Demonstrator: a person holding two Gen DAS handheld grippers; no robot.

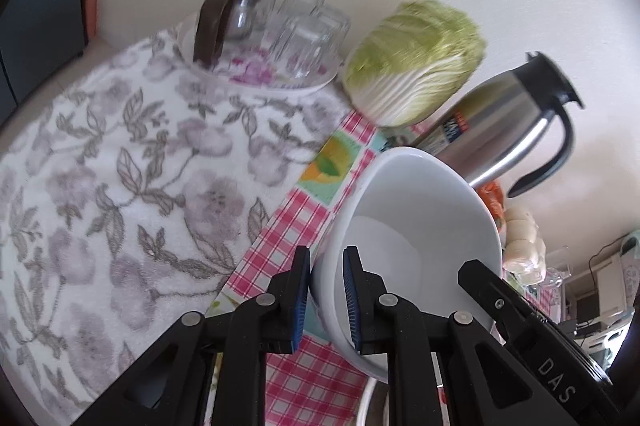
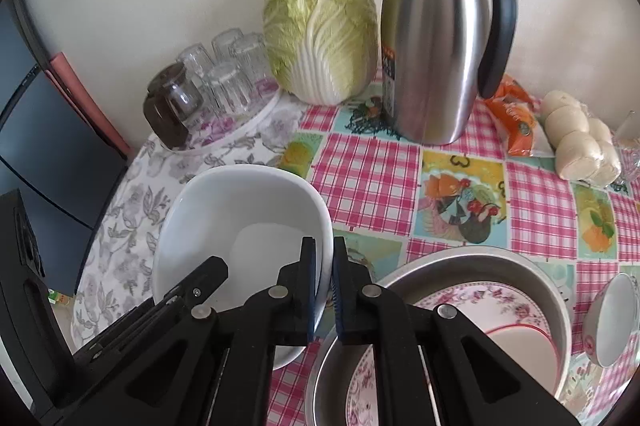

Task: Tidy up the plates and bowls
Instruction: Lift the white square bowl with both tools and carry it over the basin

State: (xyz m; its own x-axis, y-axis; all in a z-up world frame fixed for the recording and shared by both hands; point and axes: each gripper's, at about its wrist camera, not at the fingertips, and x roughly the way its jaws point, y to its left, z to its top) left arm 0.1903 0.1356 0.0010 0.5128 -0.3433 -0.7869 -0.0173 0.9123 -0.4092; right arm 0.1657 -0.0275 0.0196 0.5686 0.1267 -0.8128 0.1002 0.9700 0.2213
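A large white bowl (image 1: 416,226) is held tilted above the table by both grippers. My left gripper (image 1: 327,296) is shut on its left rim, one pad outside and one inside. My right gripper (image 2: 324,290) is shut on the bowl's (image 2: 240,222) right rim. A metal basin (image 2: 532,278) below the right gripper holds floral plates (image 2: 504,310) and a pale plate with a red rim (image 2: 524,350). A small floral bowl (image 2: 612,322) lies on its side at the far right.
A floral towel (image 1: 120,162) covers the left of the table, and the pink checked cloth (image 2: 372,178) the rest. A tray of upturned glasses (image 2: 224,82), a napa cabbage (image 2: 320,30), a steel thermos jug (image 2: 436,38), an orange packet (image 2: 516,114) and bagged buns (image 2: 580,142) line the wall.
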